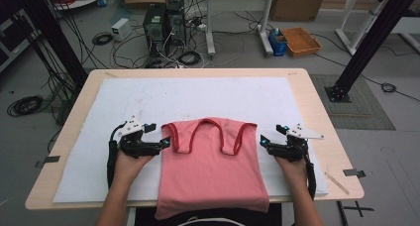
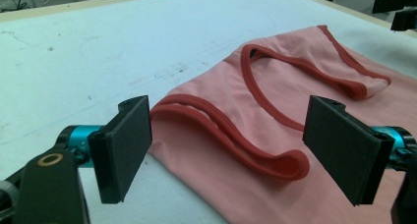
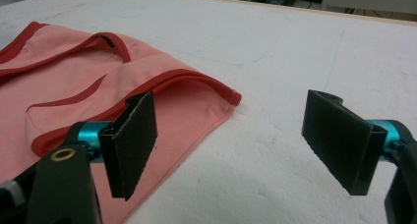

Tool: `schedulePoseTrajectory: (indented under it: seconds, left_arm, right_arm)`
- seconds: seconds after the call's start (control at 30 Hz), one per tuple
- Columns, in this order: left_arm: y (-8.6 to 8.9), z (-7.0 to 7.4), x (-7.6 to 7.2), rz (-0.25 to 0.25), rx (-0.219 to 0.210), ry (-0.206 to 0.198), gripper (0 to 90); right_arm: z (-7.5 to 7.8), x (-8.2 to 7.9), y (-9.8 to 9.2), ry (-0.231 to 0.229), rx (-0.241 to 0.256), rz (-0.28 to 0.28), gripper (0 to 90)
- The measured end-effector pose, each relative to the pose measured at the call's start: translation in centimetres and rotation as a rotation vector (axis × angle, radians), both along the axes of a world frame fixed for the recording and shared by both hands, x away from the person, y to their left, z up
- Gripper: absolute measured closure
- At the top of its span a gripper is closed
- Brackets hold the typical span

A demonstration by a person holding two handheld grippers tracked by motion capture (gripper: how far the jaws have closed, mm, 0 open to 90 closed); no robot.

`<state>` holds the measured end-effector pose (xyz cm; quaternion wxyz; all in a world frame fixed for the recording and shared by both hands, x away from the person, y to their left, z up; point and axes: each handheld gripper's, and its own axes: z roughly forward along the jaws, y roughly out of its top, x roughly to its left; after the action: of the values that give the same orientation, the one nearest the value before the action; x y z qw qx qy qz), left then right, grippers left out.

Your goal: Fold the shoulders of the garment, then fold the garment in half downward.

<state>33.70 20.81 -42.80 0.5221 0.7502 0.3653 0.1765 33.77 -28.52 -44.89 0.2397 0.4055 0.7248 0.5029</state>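
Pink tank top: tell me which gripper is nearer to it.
Left. The left gripper is at the pink tank top's left strap edge, jaws open over it. The right gripper sits just off its right edge, jaws open.

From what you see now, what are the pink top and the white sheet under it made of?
Pink top: looks like soft knit fabric, matte, lying limp with darker red bound edges. White sheet: probably foam or felt padding, matte and faintly dimpled with smudges; its exact material is unclear.

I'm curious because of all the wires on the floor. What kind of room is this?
Probably a robotics lab or workshop: computer towers and cables on the floor, and a padded table with a pink tank top laid out.
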Motion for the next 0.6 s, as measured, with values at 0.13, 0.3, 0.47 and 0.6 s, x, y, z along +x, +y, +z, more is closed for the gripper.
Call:
schedulePoseTrajectory:
  seconds: [0.13, 0.3, 0.47, 0.6]
  left_arm:
    - [0.3, -0.2, 0.3, 0.012, -0.011, 0.01, 18.8]
    - [0.5, -0.4, 0.6, 0.018, -0.014, 0.018, 18.8]
    - [0.8, -0.4, 1.3, 0.017, -0.026, 0.035, 18.8]
    - [1.5, 0.0, 2.5, 0.029, -0.035, 0.061, 18.8]
  right_arm:
    - [0.0, 0.0, 0.0, 0.003, 0.002, 0.0, 21.0]
    - [0.0, 0.0, 0.0, 0.009, 0.003, 0.003, 21.0]
    - [0.1, 0.6, 0.0, 0.054, 0.005, 0.02, 20.7]
    - [1.2, 1.8, 0.1, 0.068, -0.036, 0.064, 20.6]
